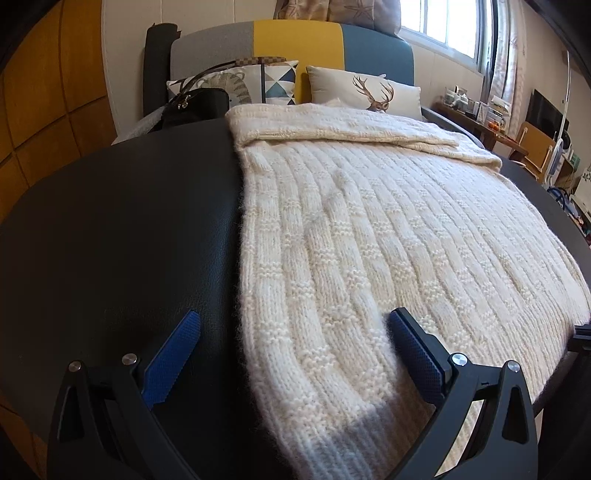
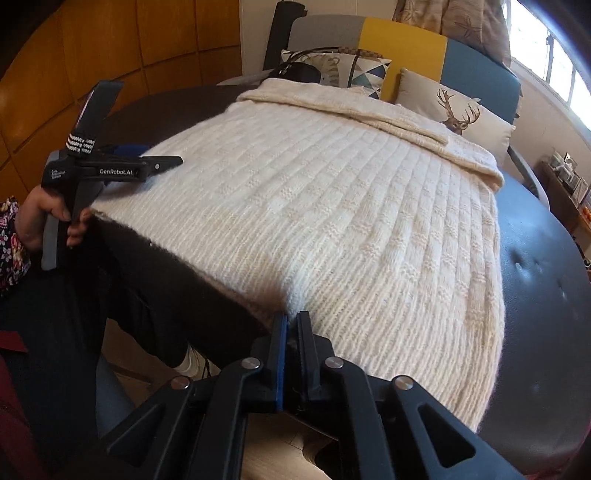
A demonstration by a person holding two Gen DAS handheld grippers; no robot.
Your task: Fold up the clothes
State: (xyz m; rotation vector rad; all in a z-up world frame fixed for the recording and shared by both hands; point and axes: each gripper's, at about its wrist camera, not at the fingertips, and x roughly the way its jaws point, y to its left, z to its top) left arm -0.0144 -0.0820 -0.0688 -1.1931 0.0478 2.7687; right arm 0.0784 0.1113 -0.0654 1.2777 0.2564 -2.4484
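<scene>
A cream ribbed knit sweater (image 1: 369, 229) lies spread flat on a round black table (image 1: 122, 229), its far part folded over. My left gripper (image 1: 291, 332) is open over the sweater's near left edge, one blue finger above the bare table, the other resting on the knit. In the right wrist view the sweater (image 2: 332, 206) covers the table (image 2: 546, 295) and its near hem hangs at the table edge. My right gripper (image 2: 291, 325) is shut on that hem. The left gripper (image 2: 162, 162) shows there at the sweater's left edge, held by a hand.
A sofa (image 1: 295, 40) with patterned cushions (image 1: 369, 92) and a black handbag (image 1: 195, 107) stands behind the table. Wooden panels (image 2: 147, 37) are on the left, a window (image 1: 443, 26) and a cluttered side table (image 1: 480, 118) on the right. The person's legs (image 2: 110, 314) are below the table edge.
</scene>
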